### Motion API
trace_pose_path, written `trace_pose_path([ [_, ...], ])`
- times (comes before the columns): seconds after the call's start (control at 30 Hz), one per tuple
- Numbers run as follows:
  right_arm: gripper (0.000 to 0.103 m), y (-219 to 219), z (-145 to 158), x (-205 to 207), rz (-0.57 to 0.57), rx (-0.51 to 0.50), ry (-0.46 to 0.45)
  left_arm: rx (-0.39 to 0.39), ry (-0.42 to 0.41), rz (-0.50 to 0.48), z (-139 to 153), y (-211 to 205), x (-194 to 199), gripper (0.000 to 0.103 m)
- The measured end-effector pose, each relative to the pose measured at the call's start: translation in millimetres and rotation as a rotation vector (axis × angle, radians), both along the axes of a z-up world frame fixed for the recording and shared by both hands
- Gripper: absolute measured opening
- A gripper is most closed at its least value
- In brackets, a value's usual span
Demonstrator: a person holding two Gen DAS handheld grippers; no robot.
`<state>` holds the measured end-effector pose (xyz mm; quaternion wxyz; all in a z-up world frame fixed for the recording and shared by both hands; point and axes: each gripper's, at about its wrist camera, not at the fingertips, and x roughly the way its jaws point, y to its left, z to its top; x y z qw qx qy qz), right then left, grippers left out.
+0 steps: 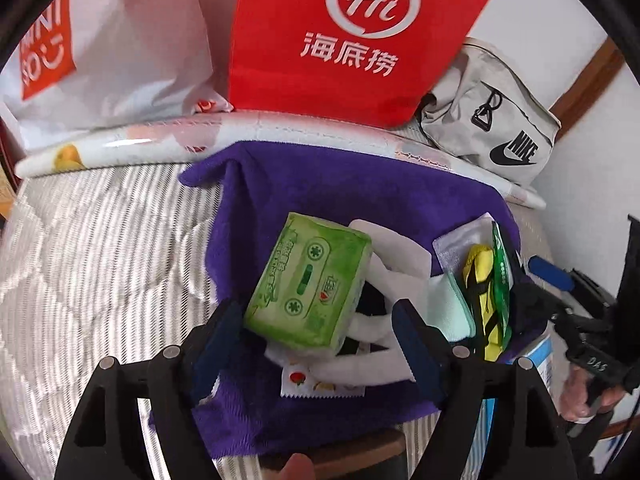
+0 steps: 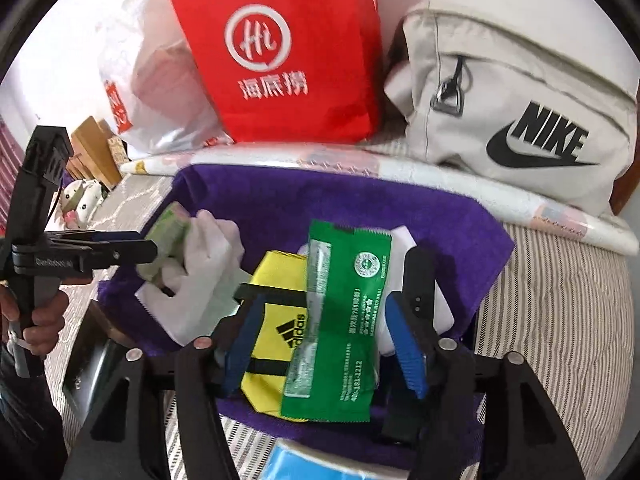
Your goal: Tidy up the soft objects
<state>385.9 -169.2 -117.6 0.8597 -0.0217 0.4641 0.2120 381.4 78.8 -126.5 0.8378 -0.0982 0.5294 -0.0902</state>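
— Two claws, both spread. How do they sit?

— My left gripper (image 1: 320, 320) is wide apart around the green tissue pack (image 1: 310, 288), which lies tilted between the fingers; I cannot tell if either pad touches it. My right gripper (image 2: 324, 344) is open too, its blue pads either side of the green sachet (image 2: 340, 332) and the yellow adidas pouch (image 2: 276, 320) under it. Contact there is also unclear.

— What else is nearby?

— White cloth items (image 1: 384, 264) just beside the tissue pack, all lying on a purple towel (image 1: 280, 188) spread over a striped quilted bed cover (image 1: 100, 248).

— Any containers?

— Beyond the towel, past a rolled printed sheet (image 1: 160, 140), a red paper bag (image 1: 352, 40) stands against the wall, a white Miniso plastic bag (image 1: 120, 48) to its left, a beige Nike bag (image 1: 492, 120) to its right. Contents are hidden from me. A blue-and-white box (image 2: 316, 464) sits at the near edge.

— And the room?

— White wall behind; from the right wrist I see cardboard boxes (image 2: 96, 148) and a plush toy (image 2: 80, 200) far left.
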Motion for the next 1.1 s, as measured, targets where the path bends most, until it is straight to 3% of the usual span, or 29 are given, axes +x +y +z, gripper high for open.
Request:
trace_pose_path([
  [0.2, 0.063, -1, 15, -21, -0.005, -0.003, -0.012, -0.015, -0.037, 0.006, 20, 1, -23, 0.077],
  [0.73, 0.075, -28, 59, -124, -0.091, 0.022, -0.021, 0.122, -0.189, -0.022, 73, -30, -133, 0.077],
  [0.93, 0.075, -29, 69, -164, -0.118, 0.024, -0.033, 0.148, -0.248, -0.018, 95, -42, -185, 0.087],
  [1.1, 0.093, -31, 83, -199, -0.168, 0.016, -0.085, 0.155, -0.292, -0.008, 107, -52, -221, 0.093],
])
